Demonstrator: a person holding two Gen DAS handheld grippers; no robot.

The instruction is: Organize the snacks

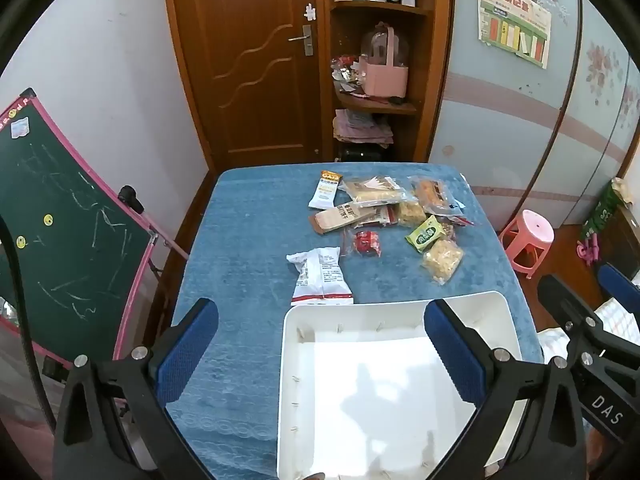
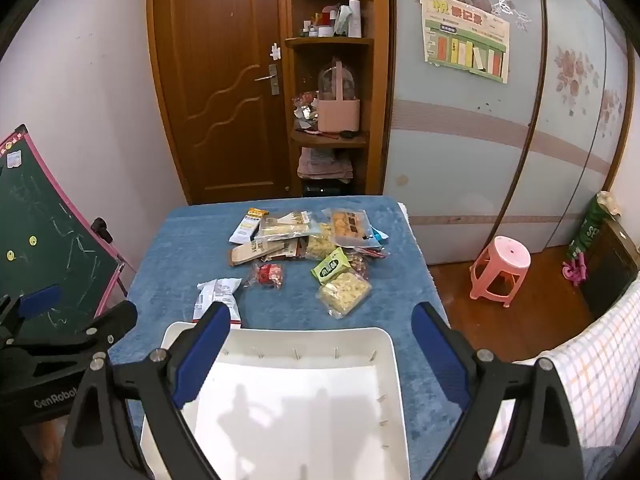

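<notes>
Starting with nearest white packet (image 1: 320,276) — both tongs, left (image 1: 320,344) and right (image 2: 320,356), spread wide, empty — drop flat into tray (image 1: 396,304).

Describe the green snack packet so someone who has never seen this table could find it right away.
Start at the blue-covered table with the white bin at its near edge, and look beyond the bin to the pile of snacks. On the pile's right side, the green packet lies just behind a clear bag of pale yellow snacks. It is the only bright green wrapper there.
</notes>
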